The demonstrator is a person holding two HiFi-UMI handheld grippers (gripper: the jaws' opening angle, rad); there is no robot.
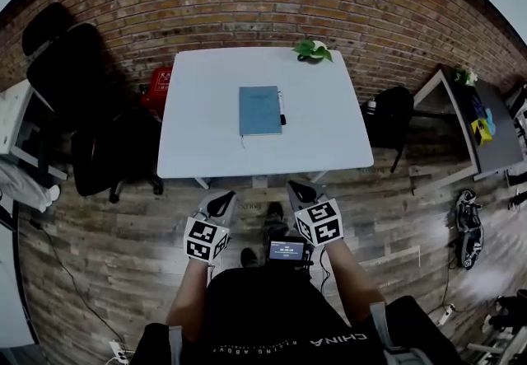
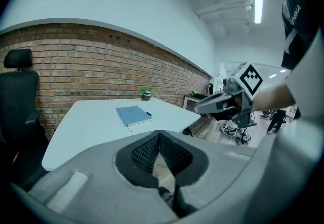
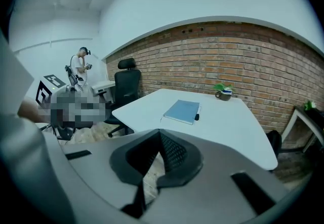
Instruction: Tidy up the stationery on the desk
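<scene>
On the tabletop (image 1: pixel 198 137) a thin notebook (image 1: pixel 260 110), light and probably bendy, wants pinching at its edge; left gripper (image 1: pixel 221 203) and right gripper (image 1: pixel 301 190) keep fingers closed, empty.

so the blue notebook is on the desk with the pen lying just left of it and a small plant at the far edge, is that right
Not quite. The pen lies just right of the notebook, not left of it, as the head view shows. The rest holds: the notebook is on the desk and the plant stands at the far edge.
</scene>
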